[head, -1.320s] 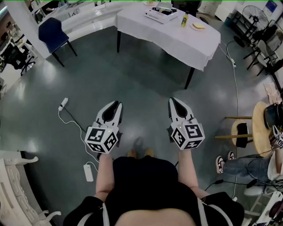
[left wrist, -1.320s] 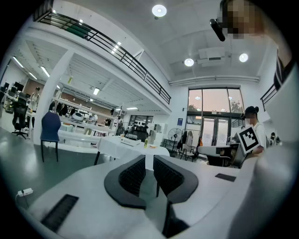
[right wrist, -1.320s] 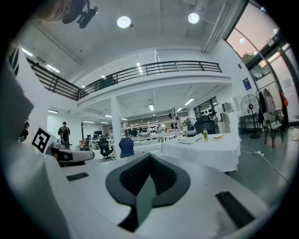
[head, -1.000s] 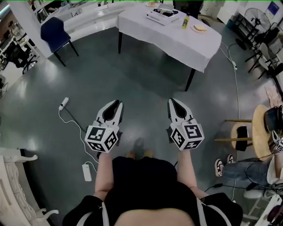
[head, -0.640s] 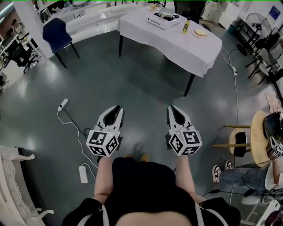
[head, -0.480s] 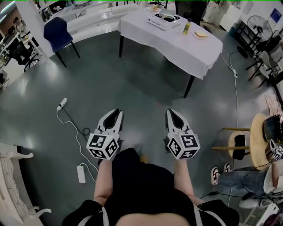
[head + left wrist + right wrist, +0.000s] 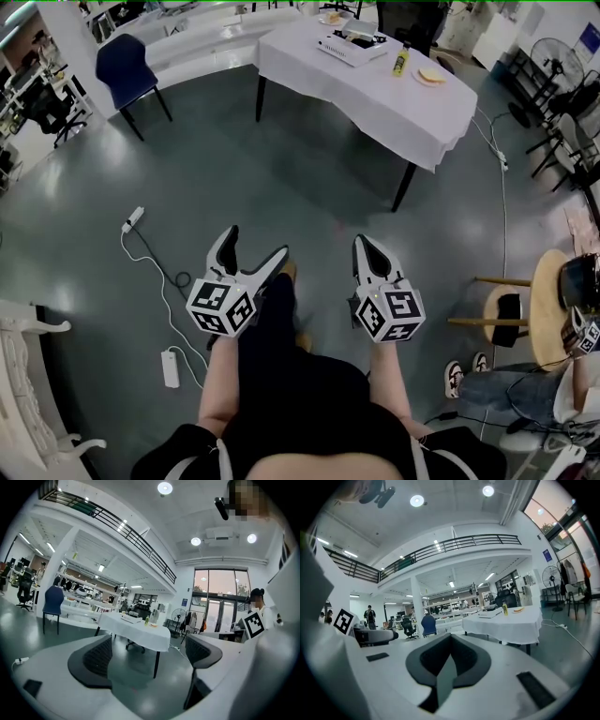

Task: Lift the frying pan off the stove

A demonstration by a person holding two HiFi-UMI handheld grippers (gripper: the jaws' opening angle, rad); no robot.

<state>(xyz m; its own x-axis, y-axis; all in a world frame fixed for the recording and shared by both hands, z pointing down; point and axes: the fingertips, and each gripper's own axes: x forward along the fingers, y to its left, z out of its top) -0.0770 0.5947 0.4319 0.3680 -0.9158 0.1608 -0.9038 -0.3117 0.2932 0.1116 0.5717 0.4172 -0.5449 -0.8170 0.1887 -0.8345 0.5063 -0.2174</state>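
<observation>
A white-clothed table [image 7: 375, 89] stands far ahead across the grey floor. A flat white appliance [image 7: 349, 45], perhaps the stove, lies on it. At this distance I cannot make out a frying pan. Both grippers hang over the floor in front of the person, far from the table. My left gripper [image 7: 255, 244] is opening its jaws, which stand wide apart with nothing between them; the left gripper view shows only floor and the table [image 7: 136, 626] between the pads. My right gripper [image 7: 364, 244] is shut and empty, its fingers [image 7: 450, 641] closed together.
A yellow bottle [image 7: 401, 62] and a plate [image 7: 432, 77] share the table. A blue chair [image 7: 122, 66] stands at the far left. A power strip [image 7: 171, 367] with its cable lies on the floor at the left. A round wooden table [image 7: 553, 281] and a seated person's shoes [image 7: 457, 375] are at the right.
The left gripper's jaws have spread from shut to wide open. The person has stepped a little toward the table, with a leg now forward between the grippers. The right gripper stays shut.
</observation>
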